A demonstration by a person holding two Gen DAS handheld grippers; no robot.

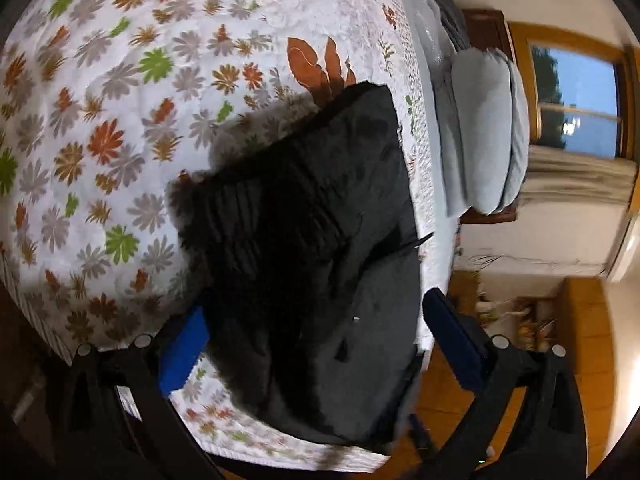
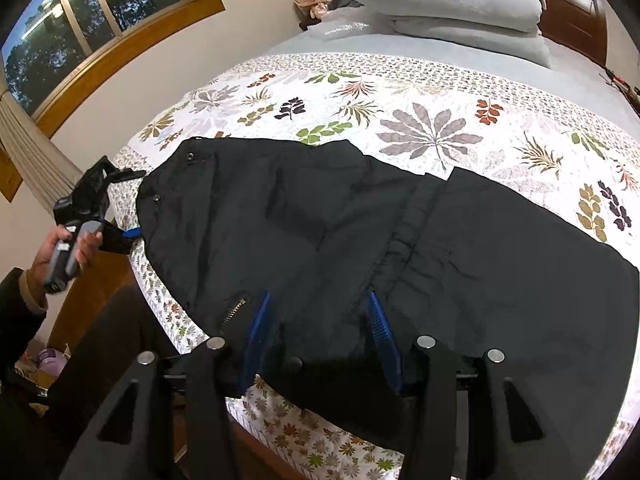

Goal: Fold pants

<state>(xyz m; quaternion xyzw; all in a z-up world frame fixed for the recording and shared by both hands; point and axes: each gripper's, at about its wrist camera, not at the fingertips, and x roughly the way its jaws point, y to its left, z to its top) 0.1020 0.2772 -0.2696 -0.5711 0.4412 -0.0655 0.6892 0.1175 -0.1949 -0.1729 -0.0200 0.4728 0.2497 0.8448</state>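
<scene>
Both claws agape around black pants.

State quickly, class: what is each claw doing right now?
Left claw: open, its fingers either side of the black pants, not clamped.
Right claw: open, fingers apart, with the pants' edge lying between them.

Seen from the right wrist, the pants lie flat on the bed, stretching from nine o'clock to three. Stacked pillows sit behind at twelve o'clock. The left tongs are at the pants' nine o'clock end; the right tongs are at six.
</scene>
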